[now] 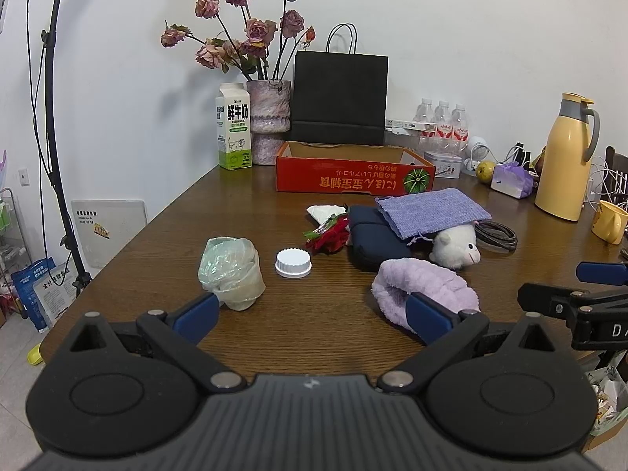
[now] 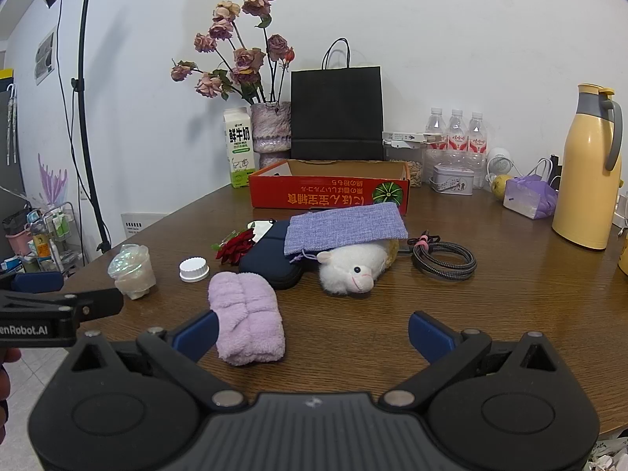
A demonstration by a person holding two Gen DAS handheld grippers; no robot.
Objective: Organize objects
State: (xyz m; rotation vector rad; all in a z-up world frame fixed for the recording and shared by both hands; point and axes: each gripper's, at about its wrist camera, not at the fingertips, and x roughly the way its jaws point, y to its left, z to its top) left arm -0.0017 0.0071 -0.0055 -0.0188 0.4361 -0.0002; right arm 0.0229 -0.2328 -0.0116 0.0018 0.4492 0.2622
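Note:
On the brown table lie a folded lilac towel, a white screw cap, a crumpled plastic-wrapped cup, a red fabric rose, a dark blue case, a purple woven pouch over a white plush sheep, and a coiled cable. An open red cardboard box stands behind them. My left gripper is open near the front edge, between cup and towel. My right gripper is open, right of the towel.
Along the wall stand a milk carton, a vase of dried roses, a black paper bag, water bottles, a tin and a yellow thermos. A yellow mug sits far right. A light stand rises left of the table.

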